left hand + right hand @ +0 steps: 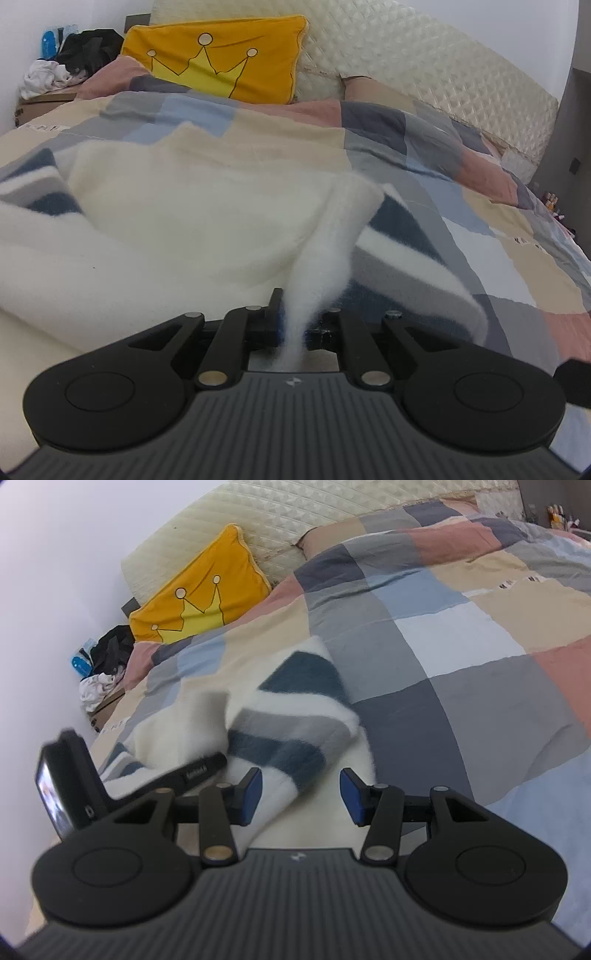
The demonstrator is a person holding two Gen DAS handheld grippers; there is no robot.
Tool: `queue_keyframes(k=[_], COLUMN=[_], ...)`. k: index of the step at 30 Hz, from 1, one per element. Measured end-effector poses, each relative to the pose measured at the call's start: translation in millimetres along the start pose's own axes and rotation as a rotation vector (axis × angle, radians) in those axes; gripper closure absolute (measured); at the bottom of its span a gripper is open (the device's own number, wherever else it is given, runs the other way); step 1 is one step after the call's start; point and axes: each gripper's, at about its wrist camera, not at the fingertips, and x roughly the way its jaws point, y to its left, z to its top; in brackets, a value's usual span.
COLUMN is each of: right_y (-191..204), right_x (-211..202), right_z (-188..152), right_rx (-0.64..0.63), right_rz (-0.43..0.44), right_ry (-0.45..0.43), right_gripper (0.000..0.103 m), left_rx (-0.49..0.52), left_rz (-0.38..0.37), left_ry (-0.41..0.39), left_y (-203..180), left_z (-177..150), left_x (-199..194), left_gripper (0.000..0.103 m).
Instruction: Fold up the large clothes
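A fuzzy white sweater with grey and dark blue stripes lies on the bed. My left gripper is shut on a pinched fold of its white fabric, which rises in a twisted strand from the jaws. In the right wrist view the sweater lies bunched, striped part on top. My right gripper is open, its blue pads on either side of a striped fold, not clamping it. The left gripper's body shows at the left of that view.
The bed has a patchwork quilt of grey, blue, beige and pink. A yellow crown pillow leans on the quilted cream headboard. A nightstand with clothes and a bottle stands at the far left. Small items sit on a shelf at the right.
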Motion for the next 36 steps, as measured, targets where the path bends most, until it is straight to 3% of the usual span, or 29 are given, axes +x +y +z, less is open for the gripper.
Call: queue_keyframes(k=[3,4,5,7,8,16,21,26,27,28,29,34,36], right_y=[-4,-4,-3,0,2,7,18,35,38,42,46,54,55], right_x=[2,3,4,5,6,7,22,46,48,51,53,64,69], right_z=[2,2,2,2,1,-3,-6,-11,-11,-12,-12,-14,-14], right_rx=[0.010,0.014,0.013,0.006,0.003,0.040,0.031,-0.006,-0.015,-0.034,-0.057,-0.110,-0.113], right_rz=[0.006,0.008,0.010,0.015,0.019,0.087,0.097,0.090,0.096,0.092,0.078,0.047,0.032], right_ry=[0.000,0.000,0.000,0.001,0.003,0.022,0.048,0.082,0.078,0.072,0.070,0.060,0.063], right_gripper=[0.053,0.053,0.053,0.053,0.052,0.052,0.053,0.054,0.058,0.073,0.079,0.079,0.079], left_rx=[0.030,0.042,0.043,0.036,0.044,0.133,0.175,0.171,0.169,0.172,0.177,0.148,0.151], left_rz=[-0.017,-0.033,-0.064,-0.161,-0.193,-0.243,-0.173,-0.155,-0.162,-0.159,-0.163,-0.291,-0.302], left_ry=[0.007,0.015,0.027,0.052,0.054,0.023,-0.006,0.073,0.095,0.115,0.137,0.273,0.295], left_y=[2,2,4,7,8,27,66,109,116,123,129,158,165], left_z=[-1,3,7,14,16,31,63,95,100,105,108,111,106], left_x=[-3,-6,-9,-18,-23,-67,-78,-48,-40,-33,-27,-1,4], left_gripper=[0.091,0.081,0.059,0.034,0.031,0.030,0.030,0.030,0.030,0.031,0.031,0.032,0.032])
